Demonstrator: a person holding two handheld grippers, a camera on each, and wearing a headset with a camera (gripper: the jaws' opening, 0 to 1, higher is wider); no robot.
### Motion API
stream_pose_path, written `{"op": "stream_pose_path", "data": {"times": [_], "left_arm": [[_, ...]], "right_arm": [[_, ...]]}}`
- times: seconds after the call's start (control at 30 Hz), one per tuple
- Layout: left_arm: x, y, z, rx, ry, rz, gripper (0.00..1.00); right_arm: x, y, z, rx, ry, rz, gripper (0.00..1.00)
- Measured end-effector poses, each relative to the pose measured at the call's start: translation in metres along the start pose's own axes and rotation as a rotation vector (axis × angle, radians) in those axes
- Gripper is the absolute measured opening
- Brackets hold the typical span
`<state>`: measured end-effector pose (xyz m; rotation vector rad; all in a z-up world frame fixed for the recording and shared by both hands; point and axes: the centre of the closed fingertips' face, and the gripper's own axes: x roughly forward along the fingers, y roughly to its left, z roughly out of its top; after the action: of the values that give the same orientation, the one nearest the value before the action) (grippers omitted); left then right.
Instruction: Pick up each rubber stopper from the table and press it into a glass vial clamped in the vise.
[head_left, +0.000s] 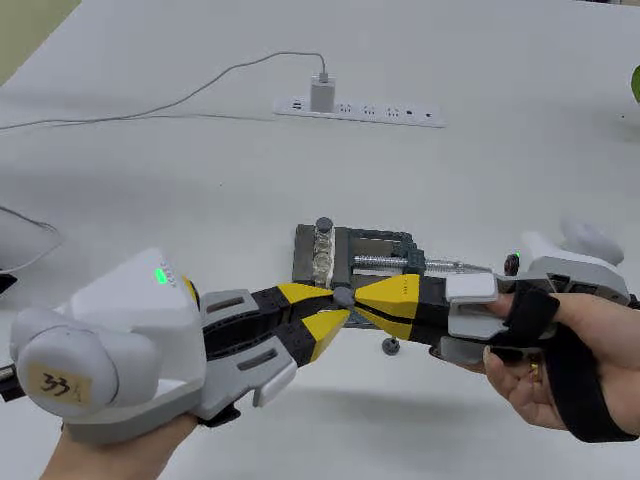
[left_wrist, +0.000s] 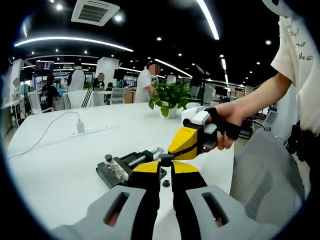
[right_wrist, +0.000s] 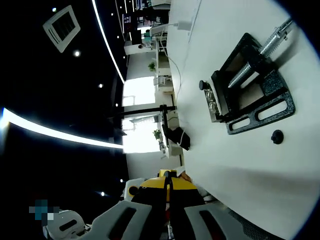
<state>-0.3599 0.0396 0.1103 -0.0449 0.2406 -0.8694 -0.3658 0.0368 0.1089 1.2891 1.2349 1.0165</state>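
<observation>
White table (head_left: 180, 200), smooth and matte, in an open office with long strip lights overhead. Near its far edge lies a flat white strip (head_left: 360, 109) with a boxy charger (head_left: 322, 95) plugged in. A thin grey cable (head_left: 200, 92) curls off to the left.

Centre of table: vise (head_left: 375, 248), dark cast metal with a pebbled finish and a slotted base. A bright threaded screw (head_left: 400, 263) runs out to the right. Clear glass vial (head_left: 322, 258) is clamped upright in it; whether it is one vial or a row, I cannot tell. Seated stopper (head_left: 324, 224), a dull grey rubber disc, caps the far end of the glass.

Loose stopper (head_left: 390, 346), small, round and dark, lies on the table just in front of the vise, not touching it.

My two claws meet tip to tip above the table, on the near side of the vise. Left claw (head_left: 337, 306) has black fingers with yellow wedge tips and a grey slotted plastic shell behind. Its tips sit nearly together, pinching the held stopper (head_left: 343, 296), a grey rubber plug with a rounded head.

Right claw (head_left: 358, 296) points in from the right. Its yellow wedges are pressed together to a point, and that point touches the same plug. Whether the right tips also grip it, I cannot tell. Right hand (head_left: 515, 375) wears a black fabric strap.
</observation>
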Motion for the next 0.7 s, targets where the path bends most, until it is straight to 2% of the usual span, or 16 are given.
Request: {"op": "stream_pose_path", "data": {"times": [0.23, 0.53, 0.7], "left_arm": [[0.001, -0.0018, -0.0007, -0.004, 0.004, -0.017, 0.04], [0.0026, -0.0027, 0.0001, 0.003, 0.005, -0.029, 0.04], [0.0032, -0.0031, -0.0021, 0.01, 0.009, -0.028, 0.04]], "right_arm": [[0.0002, 0.001, -0.0049, -0.005, 0.001, -0.004, 0.0], [-0.002, 0.0018, -0.0036, -0.006, -0.002, 0.0, 0.0], [-0.0017, 0.0011, -0.004, -0.07, -0.009, -0.013, 0.0]]}}
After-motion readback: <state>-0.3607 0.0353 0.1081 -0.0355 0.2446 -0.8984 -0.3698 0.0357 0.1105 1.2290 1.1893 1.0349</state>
